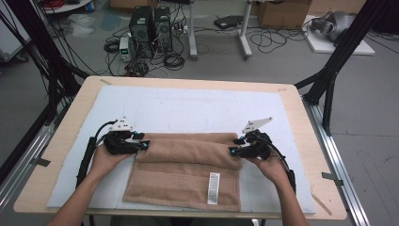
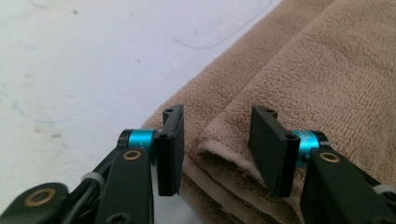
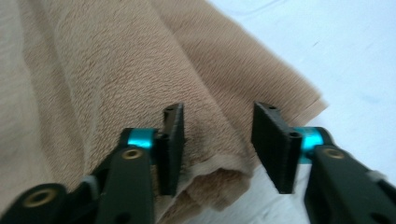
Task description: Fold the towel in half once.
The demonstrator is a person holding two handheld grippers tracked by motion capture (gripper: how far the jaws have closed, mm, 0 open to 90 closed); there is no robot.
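Cables, computer towers and cardboard boxes are spread over the grey floor behind a wooden table (image 1: 59,141) that is covered by a pale blue mat (image 1: 188,106). On that mat, toward the person's side, a tan terry towel (image 1: 183,181) is laid flat, with its far part folded back into a thick roll-like band (image 1: 188,153) that runs from one gripper to the other. A white care label (image 1: 213,188) is seen on the lower layer.

The left gripper (image 2: 215,144) is held at the left end of the band, its jaws parted to a middling width with the folded edge between them; the pads are not pressed on the cloth. The right gripper (image 3: 217,144) is held likewise at the right end, jaws apart, the fold's end between them but not clamped.

The towel is judged to be soft, light and limp: it will sag and drape when lifted, and its layers can slide over one another. A grip is best taken at the two ends of the fold, deep enough that all layers are caught, with both ends moved together so the band is kept straight.
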